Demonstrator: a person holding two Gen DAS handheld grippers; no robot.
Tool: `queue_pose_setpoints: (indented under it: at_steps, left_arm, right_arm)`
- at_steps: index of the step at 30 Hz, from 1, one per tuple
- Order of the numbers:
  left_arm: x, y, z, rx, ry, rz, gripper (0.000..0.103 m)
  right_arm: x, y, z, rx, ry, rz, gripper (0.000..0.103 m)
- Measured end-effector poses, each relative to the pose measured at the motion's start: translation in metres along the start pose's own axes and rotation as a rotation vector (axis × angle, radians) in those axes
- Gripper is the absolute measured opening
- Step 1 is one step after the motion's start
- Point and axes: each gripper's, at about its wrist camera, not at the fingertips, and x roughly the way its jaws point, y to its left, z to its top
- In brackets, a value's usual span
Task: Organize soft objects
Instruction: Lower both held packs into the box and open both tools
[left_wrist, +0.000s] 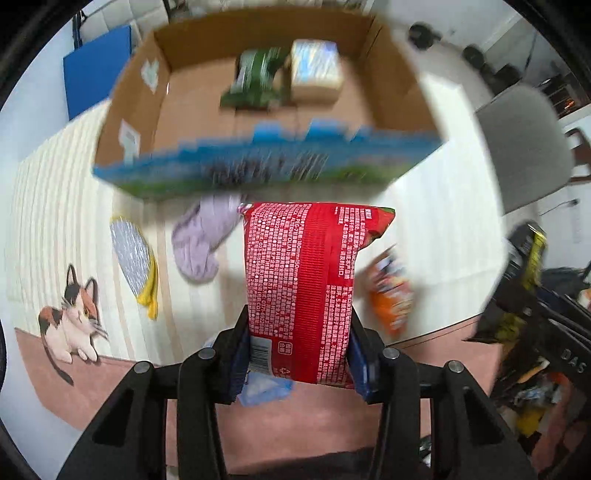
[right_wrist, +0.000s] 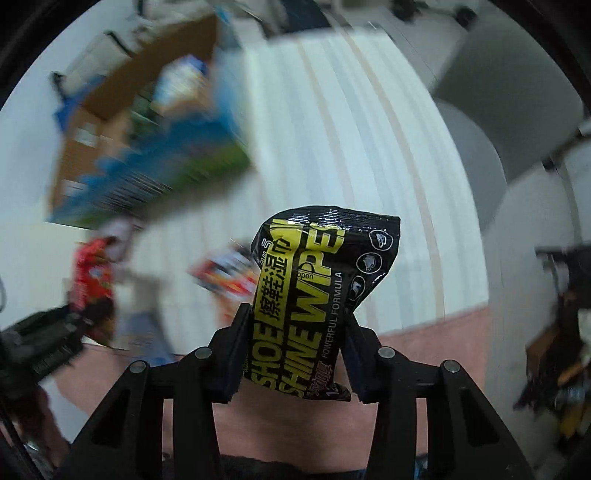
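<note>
Left gripper (left_wrist: 299, 354): squeezing a red pack (left_wrist: 301, 288) between both fingers, jaws a medium way apart, pressed on the pack's two sides. Red pack standing tall, puffy, covered in tiny white writing, with a small barcode near the bottom, held up in the air above the striped tablecloth (left_wrist: 55, 221).

Farther left on the cloth: a painted cat (left_wrist: 72, 321) at the edge, then a silver and yellow pouch (left_wrist: 135, 260), then a soft purple cloth (left_wrist: 203, 240) lying crumpled just beside the red pack's top corner. Up above: a big cardboard box (left_wrist: 266, 110), open on top, blurry, with a green pack (left_wrist: 255, 79) and a pale blue pack (left_wrist: 316, 70) side by side inside. Right of the red pack: an orange snack bag (left_wrist: 391, 291) flat on the cloth. At the far right edge: the other gripper, blurry.

Right gripper (right_wrist: 295, 350): squeezing a black and yellow wipes pack (right_wrist: 317, 288) between both fingers, jaws a medium way apart. Shiny pack, crinkled at the top, reading "SHOE SHINE WIPES" in big yellow letters, lifted up over the cloth, well apart from the box.
</note>
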Motion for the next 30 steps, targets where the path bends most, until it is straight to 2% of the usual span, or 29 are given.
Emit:
queue_pose_setpoints:
  at_steps: [1, 5, 9, 12, 15, 19, 23, 30]
  left_arm:
    - [-0.013, 0.003, 0.001, -0.002, -0.024, -0.016, 0.042]
    - [-0.058, 0.008, 0.042, -0.018, -0.113, -0.052, 0.042]
    - [-0.083, 0.019, 0.087, -0.038, -0.175, -0.014, 0.042]
    - [-0.086, 0.037, 0.123, -0.063, -0.179, 0.002, 0.042]
    - [-0.078, 0.057, 0.155, -0.092, -0.162, 0.011, 0.042]
    - [-0.059, 0.085, 0.189, -0.129, -0.131, 0.03, 0.042]
    - [-0.037, 0.097, 0.21, -0.138, -0.092, 0.045, 0.042]
    - [-0.003, 0.103, 0.226, -0.129, -0.017, 0.083, 0.042]
  right_arm:
    - [-0.016, 0.012, 0.01, -0.028, -0.019, 0.006, 0.048]
    - [-0.064, 0.053, 0.042, -0.14, -0.091, 0.07, 0.048]
    - [-0.084, 0.103, 0.08, -0.223, -0.114, 0.095, 0.048]
    - [-0.085, 0.131, 0.113, -0.27, -0.115, 0.094, 0.048]
    - [-0.078, 0.153, 0.147, -0.279, -0.085, 0.113, 0.048]
    - [-0.057, 0.168, 0.18, -0.275, -0.053, 0.095, 0.048]
    - [-0.03, 0.175, 0.2, -0.273, -0.001, 0.07, 0.048]
    - [0.031, 0.19, 0.22, -0.307, 0.095, 0.008, 0.048]
